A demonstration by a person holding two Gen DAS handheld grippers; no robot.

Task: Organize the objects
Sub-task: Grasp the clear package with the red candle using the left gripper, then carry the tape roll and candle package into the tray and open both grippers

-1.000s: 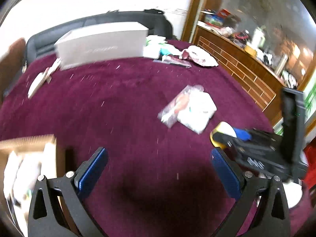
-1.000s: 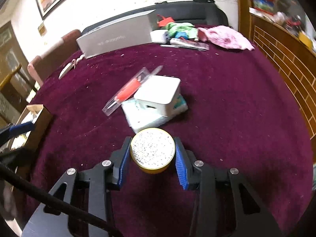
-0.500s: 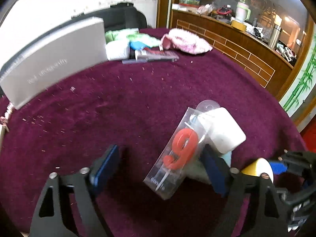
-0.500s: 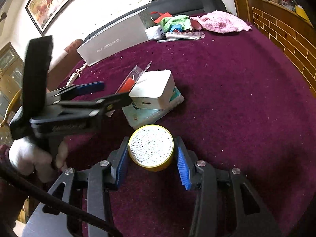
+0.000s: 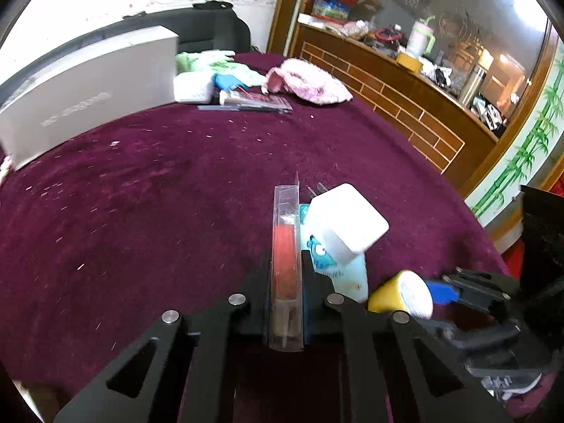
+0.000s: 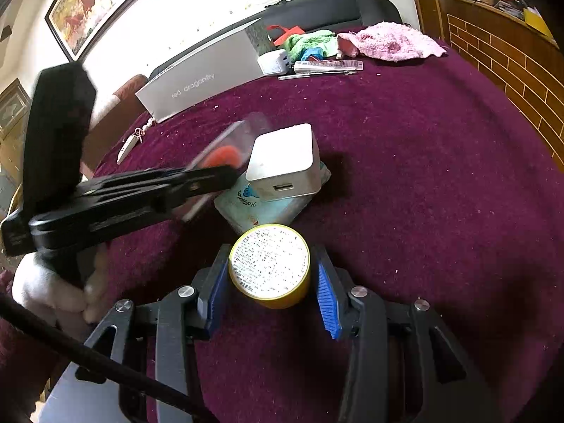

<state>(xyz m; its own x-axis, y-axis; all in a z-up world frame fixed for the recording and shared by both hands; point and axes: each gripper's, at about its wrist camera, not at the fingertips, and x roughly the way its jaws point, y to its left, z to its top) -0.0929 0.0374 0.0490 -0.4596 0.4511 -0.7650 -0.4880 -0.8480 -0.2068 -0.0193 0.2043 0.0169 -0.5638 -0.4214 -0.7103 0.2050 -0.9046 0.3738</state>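
**Two grippers, two small finds on a cluttered plum tablecloth**

The left gripper (image 5: 286, 282) is clamped flat on a clear plastic sleeve holding a red number candle (image 5: 286, 264), seen edge-on between the black fingers (image 5: 261, 282) and lifted at a tilt off the plum-coloured velvet tablecloth (image 5: 141, 211). The right gripper (image 6: 269, 282) holds a short yellow round tin with a white printed label (image 6: 269, 264), its blue ribbed pads (image 6: 326, 299) pressed to either side, low over the cloth. Just beyond the tin, a white square charger block (image 6: 285, 162) sits on a pale blue soft tissue pack (image 6: 261, 208). A long grey cardboard box (image 6: 204, 77) and a pink fluffy cloth (image 6: 391, 42) lie at the far edge.

The candle sleeve looks light, thin and springy; its glossy faces are probably slippery, and a hard squeeze could crumple the plastic or crack the wax inside. Holding across the flat faces near the lower end, as here, seems the sound choice, though the long free end may wobble in transit. The tin appears rigid and light, but its curved wall offers the pads only narrow contact, so a grip across the widest part should hold it best.
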